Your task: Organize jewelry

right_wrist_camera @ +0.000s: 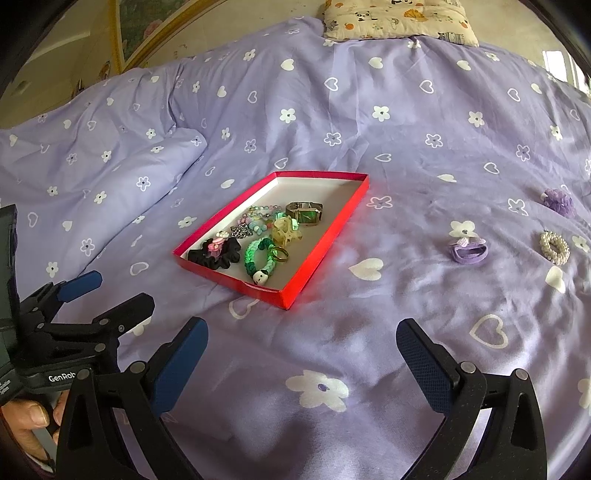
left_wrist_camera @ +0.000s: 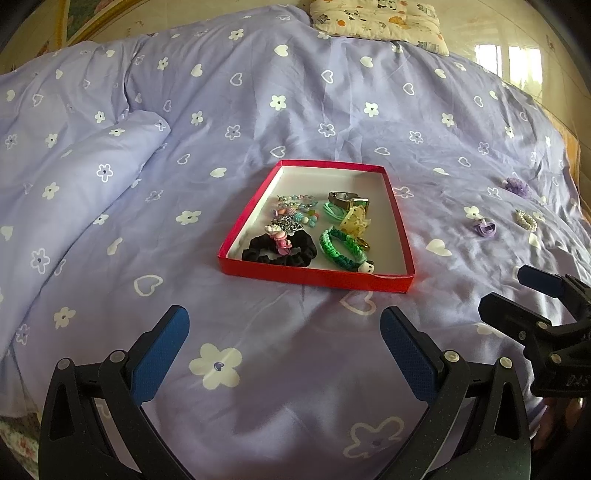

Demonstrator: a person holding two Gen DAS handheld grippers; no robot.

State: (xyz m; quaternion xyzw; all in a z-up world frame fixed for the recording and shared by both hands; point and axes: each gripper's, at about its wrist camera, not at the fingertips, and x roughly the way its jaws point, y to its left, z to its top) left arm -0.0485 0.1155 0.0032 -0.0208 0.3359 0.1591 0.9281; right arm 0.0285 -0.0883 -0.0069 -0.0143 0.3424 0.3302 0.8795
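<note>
The only legible writing is white lettering "GenRob", cut off, on the body of the left gripper [right_wrist_camera: 110, 299] as the right wrist view catches it; a few letters, perhaps "DAS", show on the right gripper [left_wrist_camera: 517, 291] in the left wrist view. Both tools hover over the lilac flowered duvet [left_wrist_camera: 295, 110] with fingers spread wide and nothing between them: the left gripper [left_wrist_camera: 284, 350] and the right gripper [right_wrist_camera: 301, 362] are each released. Straight ahead of the left gripper, and ahead and slightly left of the right one, lies a shallow red box [left_wrist_camera: 314, 277] [right_wrist_camera: 325, 240]. Inside sit a black scrunchie [left_wrist_camera: 280, 251] with a pink charm, a green braided bracelet [left_wrist_camera: 341, 249] with a panda bead, a ring [right_wrist_camera: 277, 253], a square watch [right_wrist_camera: 306, 214] with a green face, a yellowish piece and a jumble of pastel beads hard to separate. Ahead and to the right of the right gripper, loose on the duvet, are a purple band [right_wrist_camera: 468, 252], a pearl scrunchie [right_wrist_camera: 554, 246] and a purple flower piece [right_wrist_camera: 559, 201]. A patterned pillow [left_wrist_camera: 376, 20] is cut off at the top edge.
</note>
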